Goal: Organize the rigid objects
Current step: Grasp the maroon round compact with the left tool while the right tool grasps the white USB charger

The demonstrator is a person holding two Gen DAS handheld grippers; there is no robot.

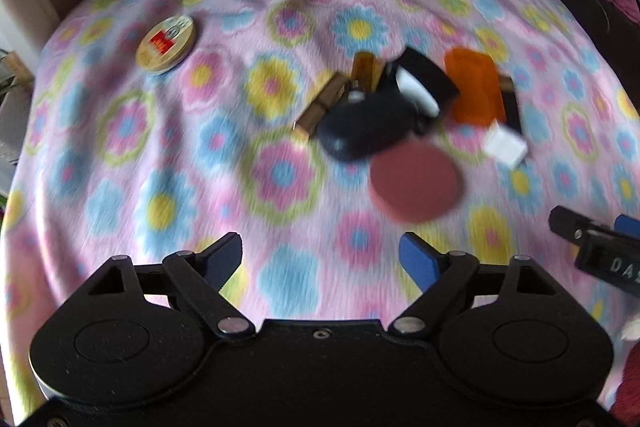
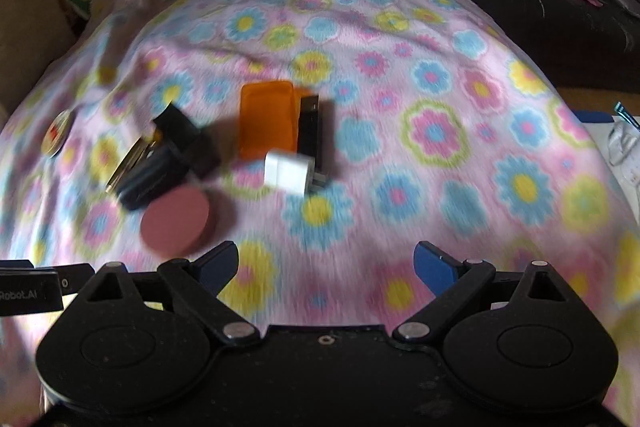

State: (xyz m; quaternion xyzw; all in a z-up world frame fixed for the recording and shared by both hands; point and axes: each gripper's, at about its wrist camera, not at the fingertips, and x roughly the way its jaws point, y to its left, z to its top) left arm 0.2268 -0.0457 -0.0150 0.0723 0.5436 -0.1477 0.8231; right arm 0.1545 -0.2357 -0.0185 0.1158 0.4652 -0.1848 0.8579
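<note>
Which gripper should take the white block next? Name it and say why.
Right. The white block lies nearly straight ahead of the open right gripper; from the open left gripper it sits far off to the side.

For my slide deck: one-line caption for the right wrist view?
Open right gripper hovers over floral blanket near a cluster: orange case, white block, maroon disc.

Orange case (image 2: 267,121) on pink floral blanket (image 2: 400,67)

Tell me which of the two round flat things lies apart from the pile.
The cream round tin with the red label, alone on the blanket at far left. The plain reddish-brown disc sits against the dark case in the pile.
</note>
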